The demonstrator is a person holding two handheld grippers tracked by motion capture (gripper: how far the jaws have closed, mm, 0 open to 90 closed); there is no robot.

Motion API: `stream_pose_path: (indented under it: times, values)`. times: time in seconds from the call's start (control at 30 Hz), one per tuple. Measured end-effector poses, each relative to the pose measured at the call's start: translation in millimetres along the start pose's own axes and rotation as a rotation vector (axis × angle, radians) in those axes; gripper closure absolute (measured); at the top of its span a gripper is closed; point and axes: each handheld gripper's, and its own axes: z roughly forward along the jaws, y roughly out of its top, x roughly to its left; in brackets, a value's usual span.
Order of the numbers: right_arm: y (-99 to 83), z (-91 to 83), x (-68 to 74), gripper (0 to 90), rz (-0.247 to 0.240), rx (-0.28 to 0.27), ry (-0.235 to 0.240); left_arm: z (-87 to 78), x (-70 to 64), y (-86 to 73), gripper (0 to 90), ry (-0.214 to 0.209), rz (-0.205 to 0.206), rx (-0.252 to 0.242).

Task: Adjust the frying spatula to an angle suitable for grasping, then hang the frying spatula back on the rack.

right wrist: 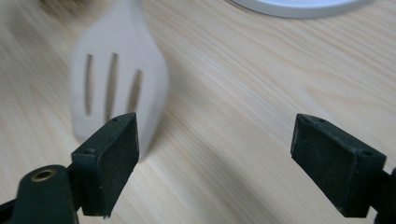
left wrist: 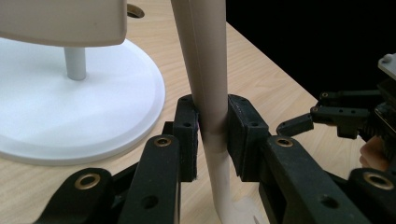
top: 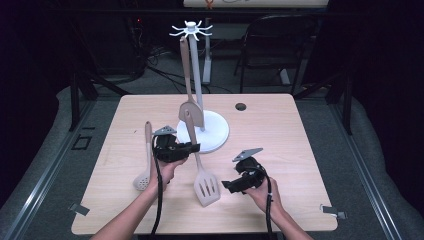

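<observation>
Light: bright, even overhead on table (top: 280,130) | Surroundings: dark | Shadows: soft, short | Blur: slotted spatula (right wrist: 116,88) smeared in right gripper view | Glare: none

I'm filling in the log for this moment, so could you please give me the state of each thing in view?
Left gripper: shut on the slotted spatula's handle.
Right gripper: open, holding nothing, over the table.
Slotted spatula: gripped at the handle, head down near the table.
Hanging spatula: hung on the rack.
Skimmer: lying flat on the table.
Rack: upright.
</observation>
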Motion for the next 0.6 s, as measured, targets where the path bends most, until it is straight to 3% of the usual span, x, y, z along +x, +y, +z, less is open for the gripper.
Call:
stream_pose_path:
  times: [0.17,0.37,0.6]
  values:
    - [-12.4,-7.1,-20.0,13.8,0.063,-0.019,-0.022,-1.9,1.2,3.7,75.0,-0.009,0.005,-0.008]
    - [-16.4,-10.1,-31.0,13.9,0.072,-0.001,-0.038,-3.1,-1.1,9.2,76.0,-0.027,0.017,-0.014]
    - [-16.8,-7.5,-34.6,13.3,0.081,0.008,-0.045,-6.3,-1.9,22.0,76.9,-0.042,0.048,-0.013]
